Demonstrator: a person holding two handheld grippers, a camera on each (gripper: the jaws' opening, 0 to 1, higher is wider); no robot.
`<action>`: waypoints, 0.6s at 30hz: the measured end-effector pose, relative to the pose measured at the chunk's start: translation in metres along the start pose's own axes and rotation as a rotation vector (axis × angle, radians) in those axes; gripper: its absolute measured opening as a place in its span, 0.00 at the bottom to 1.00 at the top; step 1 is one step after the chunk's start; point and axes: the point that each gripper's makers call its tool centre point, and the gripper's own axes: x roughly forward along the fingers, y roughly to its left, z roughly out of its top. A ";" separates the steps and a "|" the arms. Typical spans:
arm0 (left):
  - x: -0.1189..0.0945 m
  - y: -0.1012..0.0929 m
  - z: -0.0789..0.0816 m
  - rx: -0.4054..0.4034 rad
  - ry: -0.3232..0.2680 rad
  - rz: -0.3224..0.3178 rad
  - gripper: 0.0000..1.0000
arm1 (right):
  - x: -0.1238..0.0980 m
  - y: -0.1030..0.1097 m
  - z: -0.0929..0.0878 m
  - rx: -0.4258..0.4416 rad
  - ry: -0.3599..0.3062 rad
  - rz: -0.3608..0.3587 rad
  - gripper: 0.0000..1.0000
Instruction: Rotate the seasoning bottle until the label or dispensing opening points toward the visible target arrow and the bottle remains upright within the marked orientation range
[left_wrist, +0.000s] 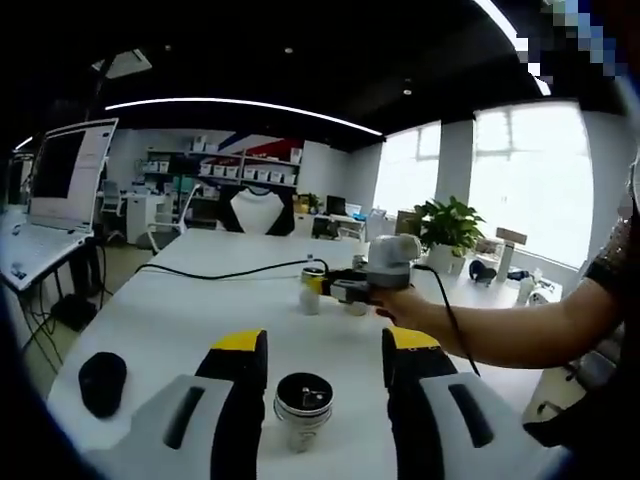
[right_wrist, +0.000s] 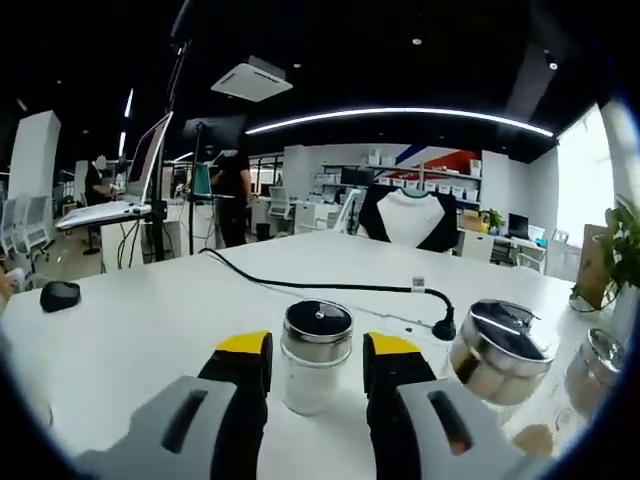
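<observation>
A small glass seasoning bottle (left_wrist: 303, 408) with a dark metal lid stands upright on the white table (left_wrist: 180, 320) between the jaws of my left gripper (left_wrist: 325, 345). The yellow-tipped jaws are open, with a gap on each side of it. In the right gripper view a second glass bottle (right_wrist: 316, 358), with a shiny lid and white contents, stands upright between the jaws of my right gripper (right_wrist: 318, 345). These jaws sit close beside it with thin gaps. In the left gripper view a person's hand holds the right gripper (left_wrist: 335, 290) at that far bottle (left_wrist: 310, 296).
Two more metal-lidded shakers (right_wrist: 497, 352) (right_wrist: 592, 372) stand right of the right gripper. A black cable (right_wrist: 330, 287) crosses the table to a plug. A black mouse (left_wrist: 102, 383) lies at the near left. A laptop (left_wrist: 60, 190) on a stand and a potted plant (left_wrist: 450, 228) flank the table.
</observation>
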 end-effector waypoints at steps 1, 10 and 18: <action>0.000 0.000 0.000 -0.001 0.002 -0.001 0.49 | 0.003 0.000 0.000 -0.006 0.001 0.002 0.34; -0.003 -0.002 -0.002 0.001 0.014 -0.002 0.47 | 0.011 -0.002 0.001 0.013 0.005 0.005 0.29; -0.005 -0.007 -0.006 -0.005 0.025 -0.004 0.47 | 0.000 0.001 -0.001 0.016 0.020 0.044 0.28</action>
